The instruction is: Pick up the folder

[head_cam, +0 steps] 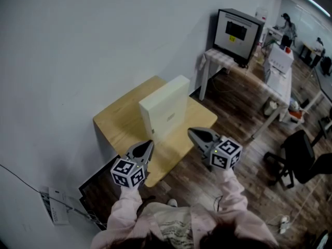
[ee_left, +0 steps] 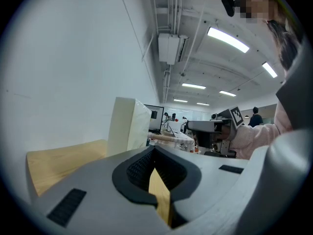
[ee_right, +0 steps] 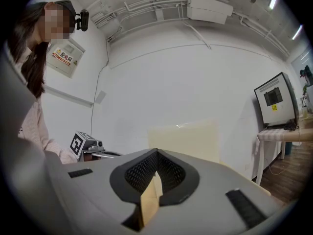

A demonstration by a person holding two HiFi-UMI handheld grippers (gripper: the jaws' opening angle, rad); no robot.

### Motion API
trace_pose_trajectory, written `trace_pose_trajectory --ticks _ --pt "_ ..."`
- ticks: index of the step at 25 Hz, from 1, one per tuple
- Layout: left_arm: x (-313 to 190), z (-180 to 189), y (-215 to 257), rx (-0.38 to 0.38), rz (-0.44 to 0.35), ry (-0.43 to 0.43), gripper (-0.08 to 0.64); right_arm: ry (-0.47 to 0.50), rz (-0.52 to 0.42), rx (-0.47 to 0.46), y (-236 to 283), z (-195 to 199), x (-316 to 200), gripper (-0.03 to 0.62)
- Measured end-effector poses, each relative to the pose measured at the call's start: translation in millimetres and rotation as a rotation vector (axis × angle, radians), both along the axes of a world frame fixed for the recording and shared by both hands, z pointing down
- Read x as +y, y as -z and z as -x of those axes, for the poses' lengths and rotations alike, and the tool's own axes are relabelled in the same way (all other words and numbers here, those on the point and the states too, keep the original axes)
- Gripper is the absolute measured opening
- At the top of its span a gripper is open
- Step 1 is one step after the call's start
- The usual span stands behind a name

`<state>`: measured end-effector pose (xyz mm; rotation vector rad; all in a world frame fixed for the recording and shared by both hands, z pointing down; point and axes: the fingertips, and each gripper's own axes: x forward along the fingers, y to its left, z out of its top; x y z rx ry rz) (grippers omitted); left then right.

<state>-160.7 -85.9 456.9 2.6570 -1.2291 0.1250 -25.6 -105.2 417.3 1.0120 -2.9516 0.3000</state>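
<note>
Upright, the folder [head_cam: 165, 110] stands mid-tabletop [head_cam: 116, 119]; the left tongs [head_cam: 150, 143] and right tongs [head_cam: 191, 132], both pressed together and empty, hover near it over the front edge.

Folder [head_cam: 165, 108] upright on table [head_cam: 120, 121]

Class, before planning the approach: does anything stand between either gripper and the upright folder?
Nothing visible does: only table top lies between the left gripper, the right gripper and the folder.
</note>
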Motion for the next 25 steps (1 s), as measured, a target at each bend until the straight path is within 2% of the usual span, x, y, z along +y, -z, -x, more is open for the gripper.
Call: trace_pose_trajectory --ticks 8,14,20,25 --pt "-20 -4 -13 0.000 0.016 -0.021 -0.003 -0.022 0.009 -0.001 -10 0 -19 -0.008" --pt "-27 -8 -19 0.000 0.030 -0.006 -0.003 -0.021 0.027 -0.013 -17 -4 -31 -0.008" --pt "-36 -9 -23 0.004 0.037 0.055 -0.003 0.035 0.048 -0.008 -25 -8 -53 -0.008" --pt "-44 -11 -31 0.022 0.057 0.152 -0.003 0.117 0.063 0.020 -30 -10 -76 -0.008"
